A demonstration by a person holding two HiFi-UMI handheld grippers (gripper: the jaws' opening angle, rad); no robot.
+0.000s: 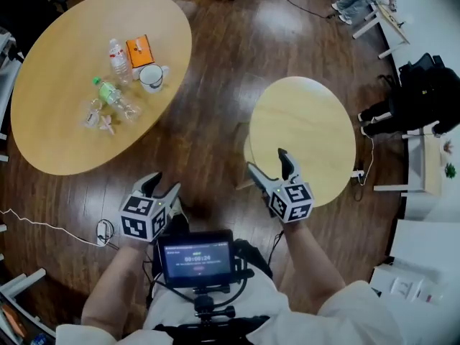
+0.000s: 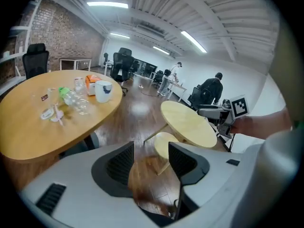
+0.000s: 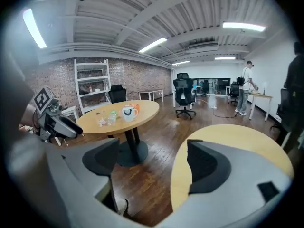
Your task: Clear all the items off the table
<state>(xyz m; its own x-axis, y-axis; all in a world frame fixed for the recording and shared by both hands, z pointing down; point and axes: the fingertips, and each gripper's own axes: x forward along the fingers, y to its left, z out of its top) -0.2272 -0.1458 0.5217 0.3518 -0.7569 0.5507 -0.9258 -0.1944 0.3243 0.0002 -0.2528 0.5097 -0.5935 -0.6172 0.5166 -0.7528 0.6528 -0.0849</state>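
Over on the oval table [image 1: 50, 131], bottles [image 1: 118, 60], mug [image 1: 152, 77] and orange box [image 1: 139, 50] sit untouched, nothing cleared yet; left gripper [image 1: 162, 186] and right gripper [image 1: 267, 162] hang well away, jaws apart, empty.

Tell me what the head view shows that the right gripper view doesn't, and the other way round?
Only the head view shows the small screen at the person's waist and the white cable on the floor. Only the right gripper view shows the white shelf against the brick wall, the ceiling lights and a person standing far off. Both show the big oval table with its white mug, orange box and bottles, the smaller round table, and the right gripper with its jaws apart and empty.
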